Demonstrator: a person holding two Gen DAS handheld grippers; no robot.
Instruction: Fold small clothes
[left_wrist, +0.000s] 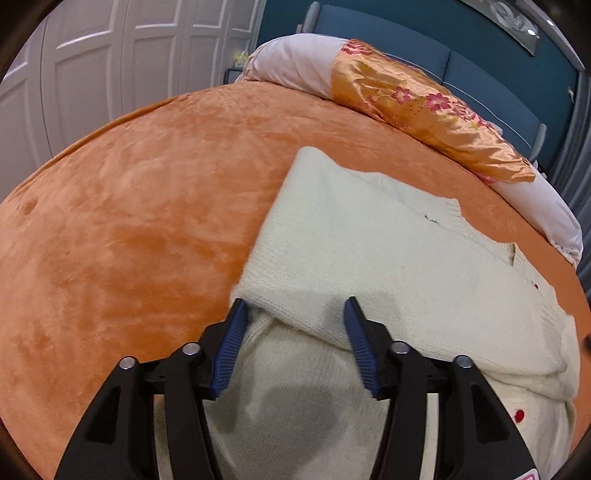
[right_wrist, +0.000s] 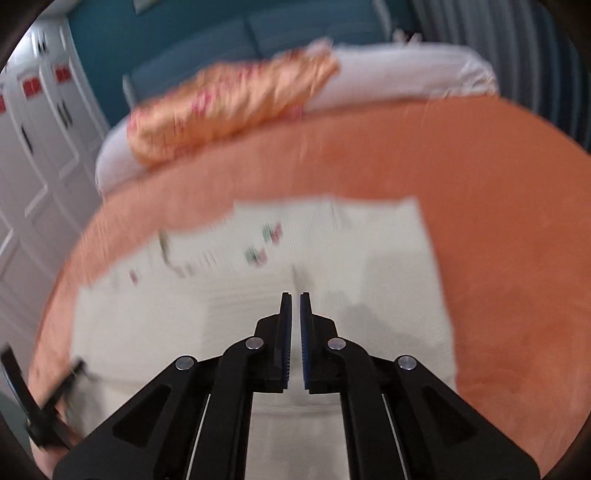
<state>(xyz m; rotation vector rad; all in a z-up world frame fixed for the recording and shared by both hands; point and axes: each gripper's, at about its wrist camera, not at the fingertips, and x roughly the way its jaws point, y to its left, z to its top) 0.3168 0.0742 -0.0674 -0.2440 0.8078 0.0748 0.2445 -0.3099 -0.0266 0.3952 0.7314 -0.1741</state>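
A cream knitted sweater (left_wrist: 369, 251) lies on a bed covered with an orange plush blanket (left_wrist: 129, 206), partly folded, with one panel laid over the body of the garment. In the left wrist view it fills the lower right, from about 6 o'clock out to 3 o'clock, and a red dot shows on the knit near the 4 o'clock edge. The left gripper (left_wrist: 295, 306) hangs over the fold edge with its jaws spread; the blue pads (left_wrist: 229, 350) stand apart on either side of the cloth and do not press on it.

The right wrist view is blurred. There the sweater (right_wrist: 388, 266) sits at centre and runs out to 8 o'clock, with small red and green marks (too smeared to read) near its upper part. The right gripper (right_wrist: 295, 295) is over the knit with its jaws pressed almost together, a thin slit between the pads, and nothing visibly caught in them.

At 12 o'clock in both views an orange flowered pillow (left_wrist: 424, 110) rests on a pale bolster (left_wrist: 295, 62) against a blue headboard (left_wrist: 480, 70). White panelled doors (left_wrist: 110, 62) stand at 10 o'clock.
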